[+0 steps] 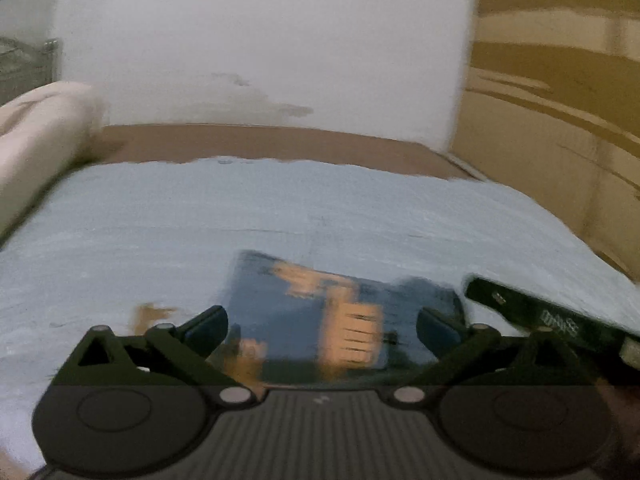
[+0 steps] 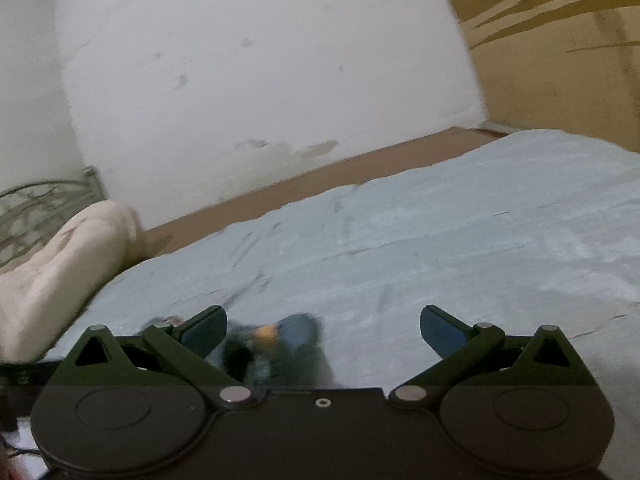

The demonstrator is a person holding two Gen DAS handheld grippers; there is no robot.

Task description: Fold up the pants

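Note:
The pants point(image 1: 312, 316) are dark blue with orange patches and lie folded in a compact block on the light blue bed sheet point(image 1: 280, 208). In the left wrist view they sit right ahead, between the spread fingers of my left gripper point(image 1: 322, 326), which is open and empty. In the right wrist view only a blurred corner of the pants point(image 2: 276, 344) shows near the left finger of my right gripper point(image 2: 323, 328), which is open and empty. A part of the right gripper point(image 1: 540, 316) shows at the right of the left wrist view.
A cream pillow point(image 1: 36, 140) point(image 2: 60, 268) lies at the bed's left end by a metal headboard point(image 2: 36, 204). A white wall point(image 1: 260, 40) stands behind the bed, a brown strip point(image 1: 280, 142) along its far edge. Tan panelling point(image 1: 560, 100) is at right.

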